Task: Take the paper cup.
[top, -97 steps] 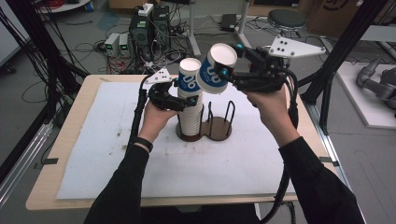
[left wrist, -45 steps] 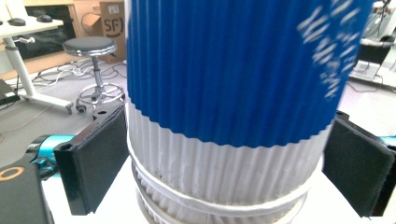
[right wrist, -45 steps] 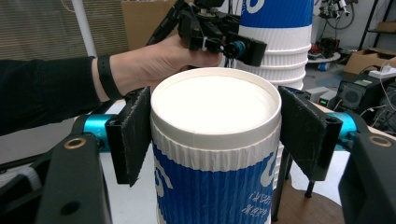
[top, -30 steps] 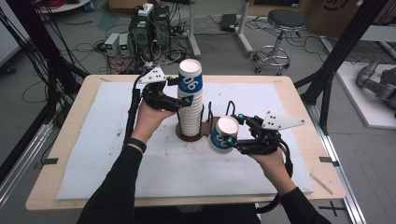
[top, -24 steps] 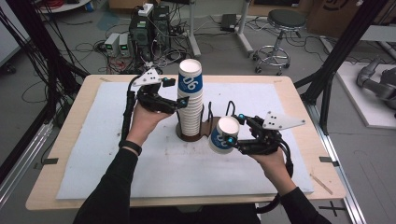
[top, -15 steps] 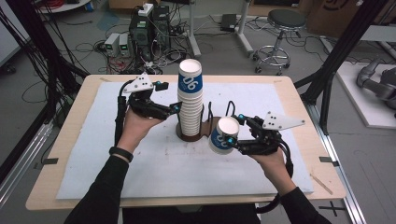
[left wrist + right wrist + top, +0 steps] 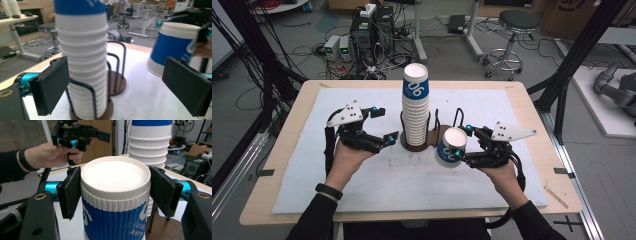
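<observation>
On the wooden table [image 7: 532, 107], under a white sheet [image 7: 362, 185] that covers nearly all of its top, the work happens near the middle. The sheet leaves only a thin wooden border, and much bare room stays toward the person on both sides.

The tall stack of cups [image 7: 416, 112] stands upright in one ring of a dark wire holder [image 7: 432, 142], and its wire loops keep the stack from leaning. The second ring beside it, on the right in the high view, has no cups in it.

The left gripper [image 7: 382, 127] is just left of the stack, with its jaws apart and nothing between the pads; from its own camera the stack [image 7: 82, 62] fills the gap in front of them, but the pads do not touch it. I think it waits there so it can steady the stack.

The right gripper [image 7: 464, 145] holds a single cup [image 7: 451, 147], blue with a white band, clamped on both sides just under its white end [image 7: 116, 176]. This cup is tilted and lifted off the sheet, just right of the holder. I judge that holding it near the end leaves the rest of the cup free.

Between this cup and the stack stand the wire loops, so a move toward the stack should pass above them.
</observation>
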`<state>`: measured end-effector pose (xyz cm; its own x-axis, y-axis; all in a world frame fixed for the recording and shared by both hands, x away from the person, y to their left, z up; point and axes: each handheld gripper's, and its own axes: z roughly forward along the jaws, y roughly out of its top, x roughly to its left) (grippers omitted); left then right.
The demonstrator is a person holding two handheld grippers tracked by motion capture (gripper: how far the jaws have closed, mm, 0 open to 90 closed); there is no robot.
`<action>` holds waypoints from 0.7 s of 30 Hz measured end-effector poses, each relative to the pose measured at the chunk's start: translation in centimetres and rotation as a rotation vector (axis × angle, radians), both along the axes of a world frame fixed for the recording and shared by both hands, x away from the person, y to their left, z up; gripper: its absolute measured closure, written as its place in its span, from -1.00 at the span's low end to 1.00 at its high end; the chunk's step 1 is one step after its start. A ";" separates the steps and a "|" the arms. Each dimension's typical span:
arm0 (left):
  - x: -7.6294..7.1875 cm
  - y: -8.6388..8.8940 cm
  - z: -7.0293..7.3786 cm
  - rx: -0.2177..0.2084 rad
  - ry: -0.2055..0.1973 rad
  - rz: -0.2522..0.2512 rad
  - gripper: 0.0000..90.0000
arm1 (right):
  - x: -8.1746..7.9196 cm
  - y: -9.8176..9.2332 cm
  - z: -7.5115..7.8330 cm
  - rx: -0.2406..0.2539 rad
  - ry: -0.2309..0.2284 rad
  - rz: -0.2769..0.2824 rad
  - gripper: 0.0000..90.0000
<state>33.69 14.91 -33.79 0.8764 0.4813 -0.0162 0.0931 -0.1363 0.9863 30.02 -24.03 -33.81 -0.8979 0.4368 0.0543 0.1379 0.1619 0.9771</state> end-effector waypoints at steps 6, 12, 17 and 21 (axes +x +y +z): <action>-1.5 -0.4 -1.9 0.003 0.013 -0.013 -0.83 | 0.0 0.3 -0.3 -0.010 0.003 0.009 -0.32; -2.7 -0.6 -3.6 0.015 0.017 -0.020 -0.83 | 0.2 0.4 -0.6 -0.015 0.016 0.010 -0.32; -3.2 -0.4 -4.3 0.004 0.002 -0.017 -0.83 | 0.3 0.4 -0.9 -0.015 0.025 0.008 -0.32; -3.2 -0.2 -5.0 -0.003 0.013 -0.017 -0.83 | 0.5 0.2 -1.1 -0.012 0.029 -0.002 -0.32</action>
<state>30.49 14.67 -38.78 0.8843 0.4660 -0.0290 0.1035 -0.1350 0.9854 30.48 -23.86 -34.95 -0.8953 0.4391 0.0753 0.1668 0.1737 0.9706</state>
